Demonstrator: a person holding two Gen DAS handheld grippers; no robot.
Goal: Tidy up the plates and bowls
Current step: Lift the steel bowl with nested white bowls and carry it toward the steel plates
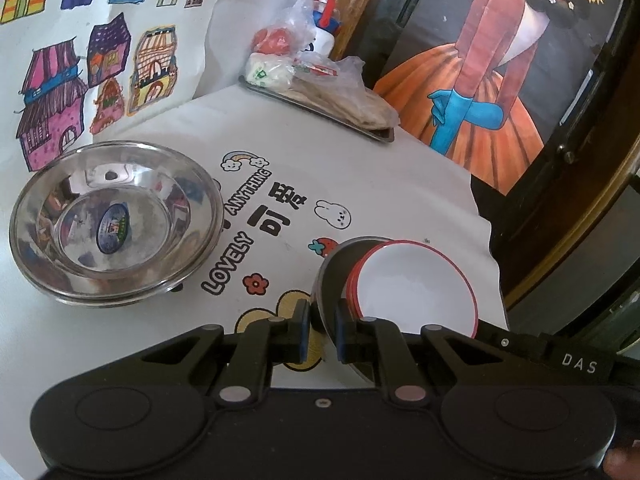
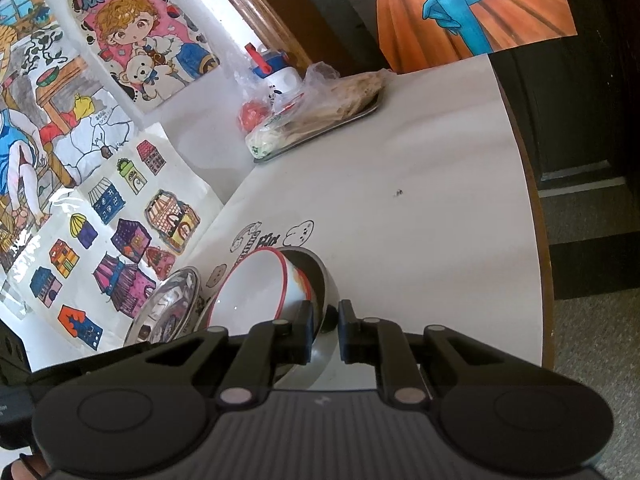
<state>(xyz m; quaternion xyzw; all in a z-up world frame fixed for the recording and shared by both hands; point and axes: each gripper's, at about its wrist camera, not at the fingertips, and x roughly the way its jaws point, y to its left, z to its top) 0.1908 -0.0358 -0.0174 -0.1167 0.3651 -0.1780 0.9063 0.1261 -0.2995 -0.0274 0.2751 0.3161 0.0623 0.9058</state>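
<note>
A steel bowl (image 1: 332, 276) tilts above the table's near right part, with red-rimmed white bowls (image 1: 420, 288) nested inside it. My left gripper (image 1: 323, 334) is shut on this steel bowl's rim. In the right wrist view the same steel bowl (image 2: 326, 280) leans left with a white bowl (image 2: 248, 292) in it, and my right gripper (image 2: 325, 332) is shut on its wall. A stack of shiny steel bowls (image 1: 116, 224) with a sticker inside rests on the table to the left, also visible as the steel stack (image 2: 168, 308) just beside the held bowl.
A metal tray (image 1: 380, 134) of bagged food sits at the back of the table, with a red-and-blue capped bottle (image 1: 326, 28) behind it. Coloured drawings (image 1: 52, 112) cover the left side. The round table edge (image 2: 532, 220) curves on the right, beside a dark cabinet (image 2: 580, 160).
</note>
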